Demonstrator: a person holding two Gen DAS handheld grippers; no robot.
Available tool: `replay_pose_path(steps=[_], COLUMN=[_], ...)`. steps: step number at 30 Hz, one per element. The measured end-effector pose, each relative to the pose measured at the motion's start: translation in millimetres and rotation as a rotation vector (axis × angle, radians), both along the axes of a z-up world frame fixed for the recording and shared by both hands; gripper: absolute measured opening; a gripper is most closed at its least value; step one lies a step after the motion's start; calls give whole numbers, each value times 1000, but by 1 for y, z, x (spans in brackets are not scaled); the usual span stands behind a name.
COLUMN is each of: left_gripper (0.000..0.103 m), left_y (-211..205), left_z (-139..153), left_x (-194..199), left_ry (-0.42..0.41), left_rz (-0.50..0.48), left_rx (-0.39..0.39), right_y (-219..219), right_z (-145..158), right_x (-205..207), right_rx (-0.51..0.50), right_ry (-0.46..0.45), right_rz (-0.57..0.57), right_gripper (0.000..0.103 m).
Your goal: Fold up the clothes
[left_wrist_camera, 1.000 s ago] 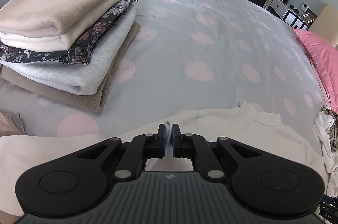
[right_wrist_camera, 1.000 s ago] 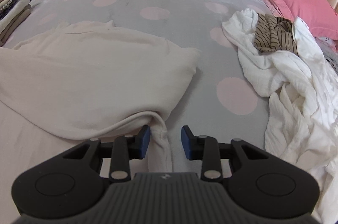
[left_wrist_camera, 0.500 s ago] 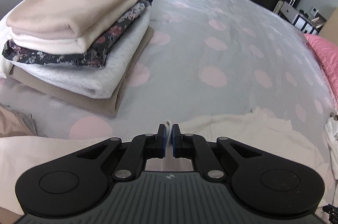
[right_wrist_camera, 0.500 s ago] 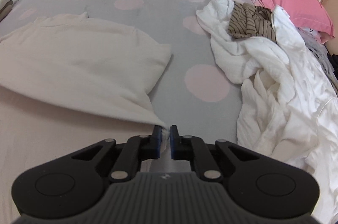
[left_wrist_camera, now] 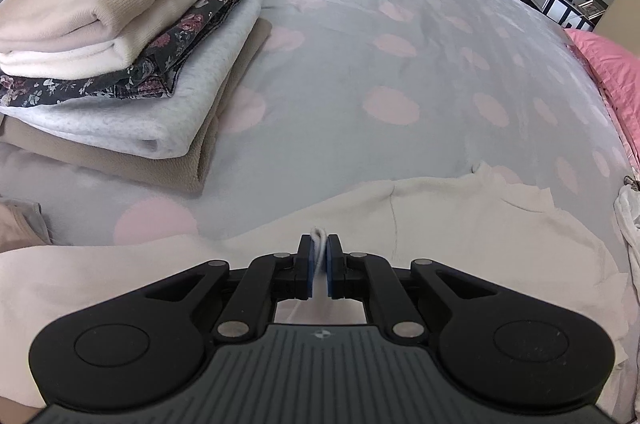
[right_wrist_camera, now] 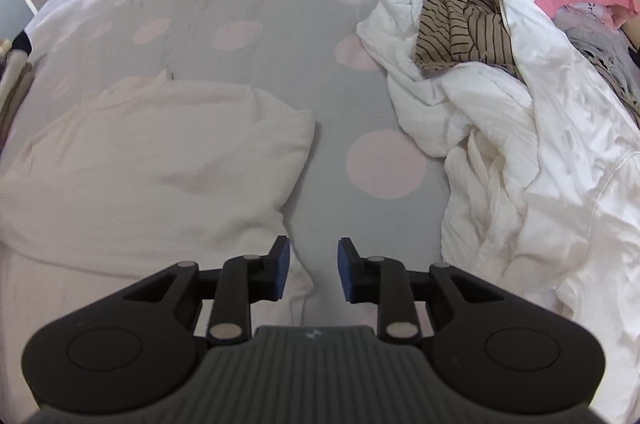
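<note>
Cream top (left_wrist_camera: pixel 460 224) pinched in left hand-held gripper (left_wrist_camera: pixel 319 256), right hand-held gripper (right_wrist_camera: pixel 312 270) spread beside it

Both views are lit by soft, even daylight with no hard glare, and the grey bedspread (left_wrist_camera: pixel 360 71) reads clearly while the white clothes (right_wrist_camera: pixel 520 151) in the right wrist view come close to washing out. Shadows are faint and diffuse, the darkest lying under the stack (left_wrist_camera: pixel 120 63) in the left wrist view and beneath the black gripper bodies at the bottom of each frame. Fisheye distortion bows the bed outward and darkens the corners into a round vignette, and the right wrist view looks slightly softer, with some blur toward its edges.
</note>
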State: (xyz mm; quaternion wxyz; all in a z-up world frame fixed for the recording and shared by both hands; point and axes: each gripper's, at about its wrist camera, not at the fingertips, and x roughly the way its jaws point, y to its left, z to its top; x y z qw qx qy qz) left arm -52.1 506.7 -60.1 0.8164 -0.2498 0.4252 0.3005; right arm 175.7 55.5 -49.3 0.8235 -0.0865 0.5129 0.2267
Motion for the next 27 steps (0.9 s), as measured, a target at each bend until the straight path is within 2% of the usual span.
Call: replay_pose_path(steps=[12, 17, 18, 19, 20, 24, 27], left_gripper=[4, 4, 4, 4, 4, 4, 4], left_y=[5, 6, 6, 6, 6, 1, -2], left_z=[-20, -24, -24, -23, -22, -8, -8], left_x=[7, 7, 7, 7, 6, 4, 8], left_ry=[67, 75, 74, 71, 58, -54, -51], left_rz=[-30, -36, -38, -39, -41, -65, -78], left_rx=[16, 12, 13, 13, 16, 33, 41], right_y=[45, 53, 53, 53, 53, 52, 52], right_z=[-24, -42, -45, -46, -45, -31, -31], right_x=[72, 95, 97, 97, 96, 96, 99], right_rx=[36, 66, 81, 92, 95, 52, 24], right_ry=[-6, 47, 67, 78, 73, -42, -64], right_rz=[-8, -51, -60, -62, -60, -59, -64], right_gripper=[33, 35, 30, 20, 5, 4, 4])
